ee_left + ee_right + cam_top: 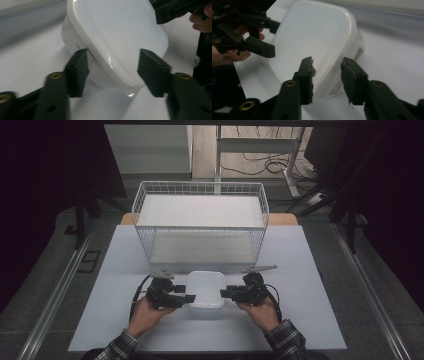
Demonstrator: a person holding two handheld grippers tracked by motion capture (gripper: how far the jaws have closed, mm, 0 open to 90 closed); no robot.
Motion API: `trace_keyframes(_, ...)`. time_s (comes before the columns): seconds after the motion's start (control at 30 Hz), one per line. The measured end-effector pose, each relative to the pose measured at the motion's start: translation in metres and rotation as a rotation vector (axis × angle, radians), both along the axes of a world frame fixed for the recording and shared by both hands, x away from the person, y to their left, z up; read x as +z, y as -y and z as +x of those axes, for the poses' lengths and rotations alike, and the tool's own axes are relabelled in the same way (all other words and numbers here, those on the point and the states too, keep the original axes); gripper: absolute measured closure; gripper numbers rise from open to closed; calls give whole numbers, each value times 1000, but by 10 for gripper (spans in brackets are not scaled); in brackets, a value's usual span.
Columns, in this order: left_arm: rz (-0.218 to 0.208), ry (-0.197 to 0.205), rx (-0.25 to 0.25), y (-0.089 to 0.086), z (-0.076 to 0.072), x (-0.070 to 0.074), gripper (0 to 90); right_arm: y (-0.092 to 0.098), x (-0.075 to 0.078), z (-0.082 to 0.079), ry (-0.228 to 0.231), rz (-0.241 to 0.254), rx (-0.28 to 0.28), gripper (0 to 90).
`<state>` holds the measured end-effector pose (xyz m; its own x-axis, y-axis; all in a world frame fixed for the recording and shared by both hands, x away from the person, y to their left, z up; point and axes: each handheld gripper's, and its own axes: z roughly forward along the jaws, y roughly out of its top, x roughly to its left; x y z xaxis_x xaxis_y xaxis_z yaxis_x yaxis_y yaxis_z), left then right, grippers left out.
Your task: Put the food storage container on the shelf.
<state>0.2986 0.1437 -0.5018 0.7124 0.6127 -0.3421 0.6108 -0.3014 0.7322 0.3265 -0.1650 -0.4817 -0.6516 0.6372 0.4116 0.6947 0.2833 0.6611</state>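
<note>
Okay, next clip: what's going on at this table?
A person holds a gripper in each hand and has brought both to a lidded white plastic container on the table. The left gripper straddles one edge of the lid with its jaws apart; the right gripper does the same at the opposite edge. Whether either is actually pinching yet is unclear. The container sits on the table just in front of a white wire basket.

floor (pixel 45 285): grey | desk frame (pixel 257 145): white | cables (pixel 260 165): black
</note>
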Motion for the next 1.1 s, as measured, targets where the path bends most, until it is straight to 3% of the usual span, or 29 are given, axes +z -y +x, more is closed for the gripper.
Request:
trace_keyframes(0.13, -29, 21, 37, -4, -5, 2, 643, 5, 1, -2, -7, 49, -35, 713)
trace_keyframes(0.2, -35, 34, 52, -2, -6, 2, 761, 8, 2, -3, 15, 54, -59, 759)
trace_keyframes(0.23, -18, 47, 65, 1, -7, 2, 761, 10, 3, -3, 31, 56, -76, 775)
trace_keyframes(0.3, -29, 39, 87, 3, -7, 0, 775, 10, 4, -5, 94, 21, -79, 778)
trace_keyframes(0.33, -28, 38, 100, 4, -6, -1, 778, 10, 5, -5, 101, 21, -78, 778)
trace_keyframes(0.37, -22, 45, 115, 5, -5, -2, 784, 7, 8, -8, 143, 4, -73, 780)
trace_keyframes(0.4, -22, 45, 115, 5, -5, -2, 784, 7, 8, -8, 143, 4, -73, 780)
trace_keyframes(0.47, -39, 65, 129, 3, -5, 0, 786, 4, 14, -10, 204, -13, -63, 782)
trace_keyframes(0.63, -68, 83, 144, 0, -2, 5, 791, 5, 17, -6, 220, -3, -53, 783)
trace_keyframes(1.1, -65, 115, 177, -8, 20, 17, 796, -4, 22, 19, 251, -1, -38, 782)
